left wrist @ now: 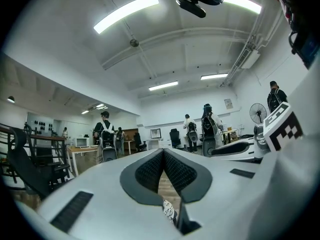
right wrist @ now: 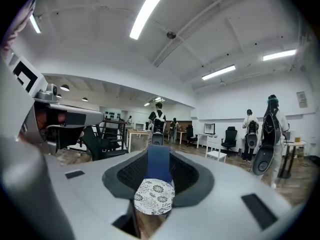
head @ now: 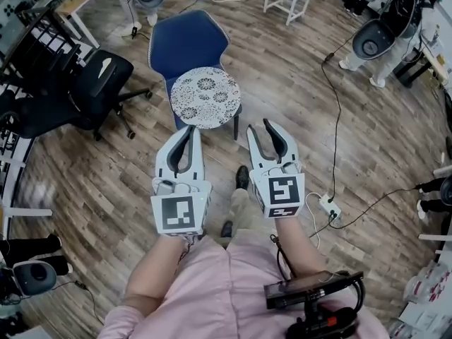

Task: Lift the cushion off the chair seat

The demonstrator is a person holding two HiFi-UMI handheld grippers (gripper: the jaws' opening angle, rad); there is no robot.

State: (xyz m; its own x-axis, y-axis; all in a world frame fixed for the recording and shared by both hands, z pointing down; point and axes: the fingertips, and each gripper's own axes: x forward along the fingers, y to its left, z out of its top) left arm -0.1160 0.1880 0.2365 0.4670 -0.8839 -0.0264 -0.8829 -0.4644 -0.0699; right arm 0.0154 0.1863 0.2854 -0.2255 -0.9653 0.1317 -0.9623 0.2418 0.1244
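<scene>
Plainly the approach is the step in hand: neither gripper touches anything, and the lift has not begun. The cushion point(head: 205, 97) lies flat on the seat of the blue chair point(head: 185, 39), just ahead of both grippers and nearer the left one. The left gripper point(head: 189, 129) hovers near the cushion's front edge with its jaws brought together at the tips and nothing between them. Its own view shows only a sliver of patterned fabric below the meeting pads. The right gripper point(head: 258, 126) hangs off the chair's right front corner with its jaws apart and empty, and its view frames the cushion and the chair back in the gap. The next move, by this reading, calls for the left jaws to part and for one or both grippers to go forward and down to the cushion's rim — one jaw slipping under the edge, the other coming over it before they close. The cushion is round and thin, pale with a dark floral, lace-like print, and it covers most of the seat. It looks soft and light. Gripped at one edge alone it will likely droop, so a hold on two sides would probably bring it off the seat more level.
</scene>
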